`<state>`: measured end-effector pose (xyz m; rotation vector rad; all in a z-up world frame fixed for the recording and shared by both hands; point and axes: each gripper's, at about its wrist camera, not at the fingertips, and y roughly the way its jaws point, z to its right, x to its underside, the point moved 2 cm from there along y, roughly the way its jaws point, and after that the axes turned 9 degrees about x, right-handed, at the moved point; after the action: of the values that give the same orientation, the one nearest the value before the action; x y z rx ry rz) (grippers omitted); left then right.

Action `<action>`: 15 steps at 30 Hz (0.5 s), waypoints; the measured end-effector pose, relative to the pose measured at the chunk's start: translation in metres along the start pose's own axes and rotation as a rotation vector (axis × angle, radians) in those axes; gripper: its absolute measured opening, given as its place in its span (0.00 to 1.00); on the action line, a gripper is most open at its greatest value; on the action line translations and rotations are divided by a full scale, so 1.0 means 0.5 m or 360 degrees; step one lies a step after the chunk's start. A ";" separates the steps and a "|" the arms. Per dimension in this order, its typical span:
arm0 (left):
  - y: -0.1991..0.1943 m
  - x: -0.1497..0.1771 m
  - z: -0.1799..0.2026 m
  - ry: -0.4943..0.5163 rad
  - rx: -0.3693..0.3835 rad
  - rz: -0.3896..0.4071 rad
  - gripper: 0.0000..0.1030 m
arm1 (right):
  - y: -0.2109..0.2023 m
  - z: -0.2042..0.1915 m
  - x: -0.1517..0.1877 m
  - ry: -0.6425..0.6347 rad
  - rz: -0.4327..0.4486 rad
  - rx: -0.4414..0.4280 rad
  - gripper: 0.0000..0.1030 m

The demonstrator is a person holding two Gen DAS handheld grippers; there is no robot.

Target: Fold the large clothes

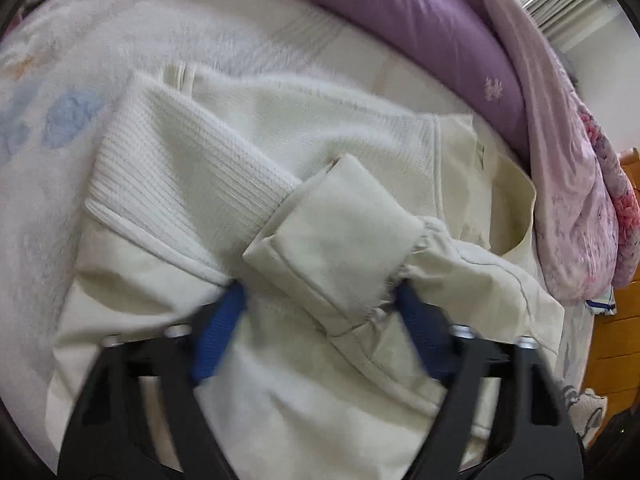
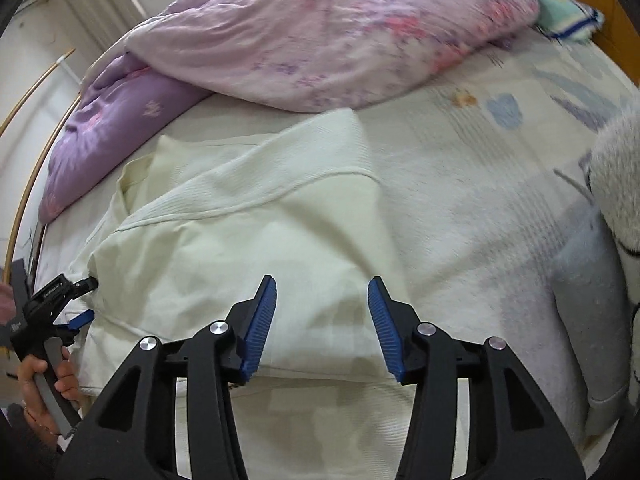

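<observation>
A large cream jacket (image 2: 248,216) lies on the bed, partly folded. In the left wrist view its ribbed hem (image 1: 188,172) lies to the left and a sleeve with its cuff (image 1: 336,244) lies across the body. My left gripper (image 1: 320,300) is open, its blue fingers (image 1: 218,336) either side of the sleeve near the cuff, tips partly hidden by cloth. It also shows in the right wrist view (image 2: 80,300) at the jacket's left edge. My right gripper (image 2: 322,292) is open and empty, just above the jacket's near edge.
A purple quilt (image 2: 120,120) and a pink floral duvet (image 2: 328,36) are piled at the back of the bed. A grey and white plush toy (image 2: 600,240) lies at the right. The patterned bedsheet (image 2: 480,160) surrounds the jacket. A wooden headboard (image 1: 616,320) stands beside the bed.
</observation>
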<state>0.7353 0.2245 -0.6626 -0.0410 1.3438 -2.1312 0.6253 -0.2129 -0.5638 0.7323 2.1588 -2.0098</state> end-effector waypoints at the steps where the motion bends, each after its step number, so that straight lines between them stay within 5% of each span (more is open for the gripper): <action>1: -0.007 0.002 0.005 0.0043 -0.0012 0.0027 0.36 | 0.006 0.008 0.002 0.0024 -0.0010 -0.0001 0.44; 3: -0.032 0.007 0.006 0.0057 0.0004 0.0080 0.24 | 0.011 0.023 0.004 0.0054 -0.0028 0.0003 0.44; 7: -0.136 0.032 0.002 0.0068 0.0099 0.0201 0.23 | 0.000 0.012 0.001 0.0034 -0.0015 -0.0056 0.44; 15: -0.266 0.097 -0.070 -0.0042 0.0059 0.0419 0.27 | 0.025 -0.076 -0.002 -0.0134 -0.0082 -0.0192 0.44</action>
<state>0.6210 0.2677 -0.5834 0.1167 1.2214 -1.9265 0.6408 -0.1766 -0.5701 0.5712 2.2488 -1.8780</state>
